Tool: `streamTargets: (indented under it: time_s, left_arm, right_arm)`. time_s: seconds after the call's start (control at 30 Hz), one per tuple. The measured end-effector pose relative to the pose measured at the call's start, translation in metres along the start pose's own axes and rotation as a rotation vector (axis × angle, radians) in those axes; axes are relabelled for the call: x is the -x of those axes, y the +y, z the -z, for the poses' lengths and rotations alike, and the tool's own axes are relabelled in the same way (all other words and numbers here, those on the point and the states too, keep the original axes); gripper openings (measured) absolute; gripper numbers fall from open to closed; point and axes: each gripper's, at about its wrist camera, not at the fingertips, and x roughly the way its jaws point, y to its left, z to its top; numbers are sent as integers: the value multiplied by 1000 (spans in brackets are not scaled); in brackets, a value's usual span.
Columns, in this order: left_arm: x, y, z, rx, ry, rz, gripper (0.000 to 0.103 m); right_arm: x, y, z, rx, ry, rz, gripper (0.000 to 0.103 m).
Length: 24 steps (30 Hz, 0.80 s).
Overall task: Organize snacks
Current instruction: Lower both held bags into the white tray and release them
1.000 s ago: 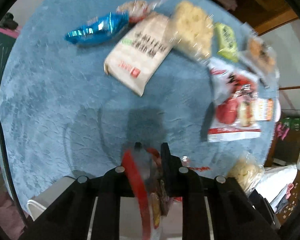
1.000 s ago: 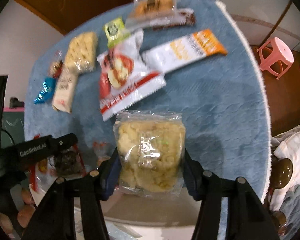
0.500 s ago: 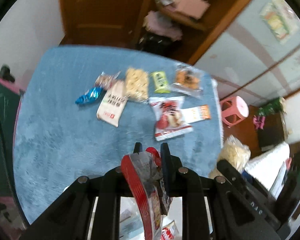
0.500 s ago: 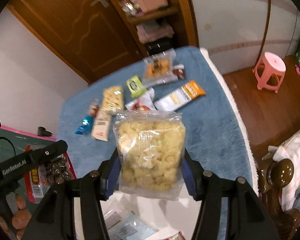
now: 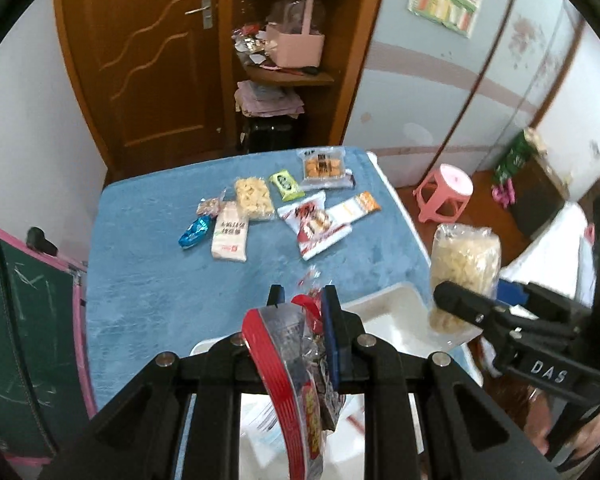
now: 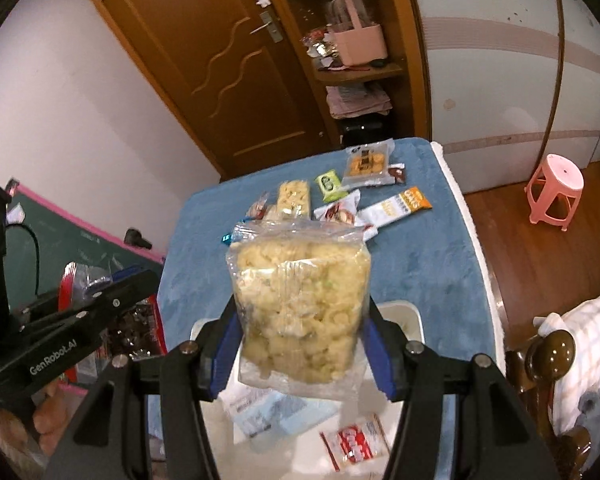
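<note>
right gripper (image 6: 300, 336) clamping puffed-snack bag (image 6: 300, 312), above white bin (image 6: 414, 316)

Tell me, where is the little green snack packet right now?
In the left wrist view the green packet lies on the blue table's far side, between the clear yellow-snack bag and the orange-cookie pack.

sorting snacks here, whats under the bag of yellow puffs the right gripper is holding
Under the bag of yellow puffs sits a white bin. In it lie a pale blue packet and a red and white packet. The bag and the right gripper cover the rest.
</note>
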Motion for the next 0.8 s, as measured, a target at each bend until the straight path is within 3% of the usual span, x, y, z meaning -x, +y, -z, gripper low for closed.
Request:
streamTargets:
  time_s: [0.33,0.63,0.73,0.8]
  left_arm:
    - [-23,2,60,-101,105,-80,16]
    - [-59,5,88,-125,220,-97,17]
    - [-66,8,92,-113,252,-96,23]
    - [-70,10,93,-104,278,-89,48]
  right_arm:
    - [-18,5,55,20,150,47,57]
    - [-43,6,77,44,256,113,57]
    - [-49,7,80,48,284,133,57]
    - [-54,8,83,48,305,146,58]
